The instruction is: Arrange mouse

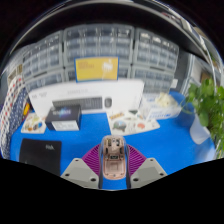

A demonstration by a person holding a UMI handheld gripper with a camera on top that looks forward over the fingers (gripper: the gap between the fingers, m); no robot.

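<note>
Above the blue table (95, 135): mouse carried in my gripper (112, 163).

White desk board (85, 98) and black mat (41, 153) lie beyond. My fingers pinch the mouse (112, 152) between the purple pads (94, 158), nose forward. I judge placement comes next: keep it level, lower onto a bare patch, release only once it rests.

Claw-mounted view, forward over table (90, 135)
</note>
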